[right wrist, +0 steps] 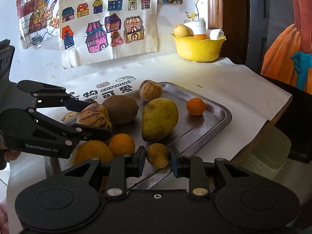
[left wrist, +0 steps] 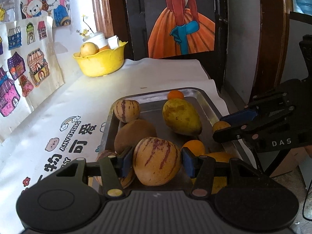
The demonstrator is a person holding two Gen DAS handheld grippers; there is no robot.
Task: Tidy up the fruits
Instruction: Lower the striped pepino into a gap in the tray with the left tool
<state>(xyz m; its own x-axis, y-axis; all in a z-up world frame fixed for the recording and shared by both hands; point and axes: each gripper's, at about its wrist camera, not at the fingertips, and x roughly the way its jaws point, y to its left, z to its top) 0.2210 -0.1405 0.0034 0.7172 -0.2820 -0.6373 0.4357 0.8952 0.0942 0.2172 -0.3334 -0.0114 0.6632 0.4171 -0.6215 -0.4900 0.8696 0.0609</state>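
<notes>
The tray (right wrist: pixel 214 117) was bare metal with a dull brushed sheen and faint ridges. Beside the tray, the counter (right wrist: pixel 234 81) wore a smooth white printed covering. Behind the tray, the yellow bowl (right wrist: pixel 197 48) looked like glossy plastic. On the tray, the kiwi (right wrist: pixel 120 109) was matt and fuzzy, the striped melon (left wrist: pixel 158 159) smooth. Both grippers looked like matt black plastic.

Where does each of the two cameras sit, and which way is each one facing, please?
Left wrist: on the left claw, looking down its fingers across the metal tray to the yellow bowl; it grips a striped melon; the right claw enters at the right.
Right wrist: on the right claw, shut on a small speckled fruit; the left claw enters at the left.
Shared: tray, bowl, mango.
</notes>
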